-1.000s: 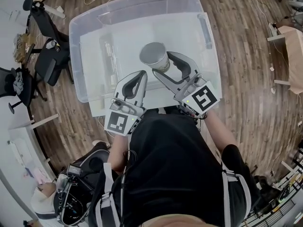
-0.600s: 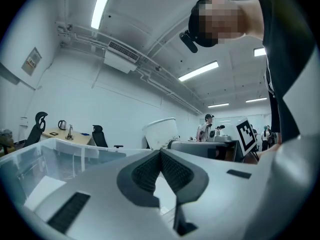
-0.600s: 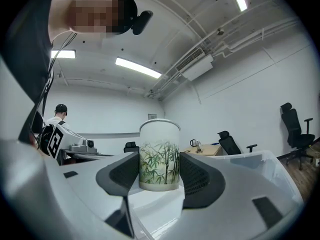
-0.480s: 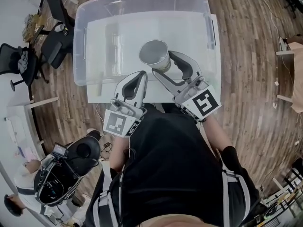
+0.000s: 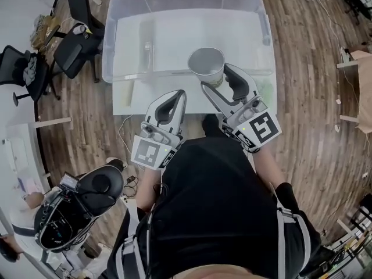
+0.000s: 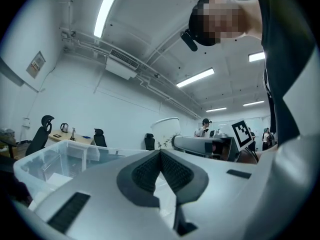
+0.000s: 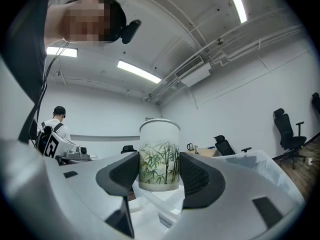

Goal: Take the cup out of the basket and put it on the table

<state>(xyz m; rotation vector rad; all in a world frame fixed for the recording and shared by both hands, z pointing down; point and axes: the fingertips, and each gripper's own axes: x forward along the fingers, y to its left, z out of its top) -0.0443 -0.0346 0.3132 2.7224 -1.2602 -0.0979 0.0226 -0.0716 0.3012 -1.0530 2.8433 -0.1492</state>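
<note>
Bright, even light falls from long ceiling lamps (image 6: 107, 10), which glare white in both gripper views. Every picture bulges fisheye-style, dark at the corners in the gripper views. The clear bin (image 5: 113, 39) carries pale reflections; shadows are faint.

"What's different from a second ago?"

"The right gripper (image 5: 216, 78) has drawn the cup (image 5: 206, 63) back toward the person. It was well inside the basket (image 5: 110, 39); now it hangs at the near rim."

"And the left gripper (image 5: 175, 99)?"

"It's come back too, from the basket's near wall to over the bare strip of tabletop (image 5: 128, 97)."
</note>
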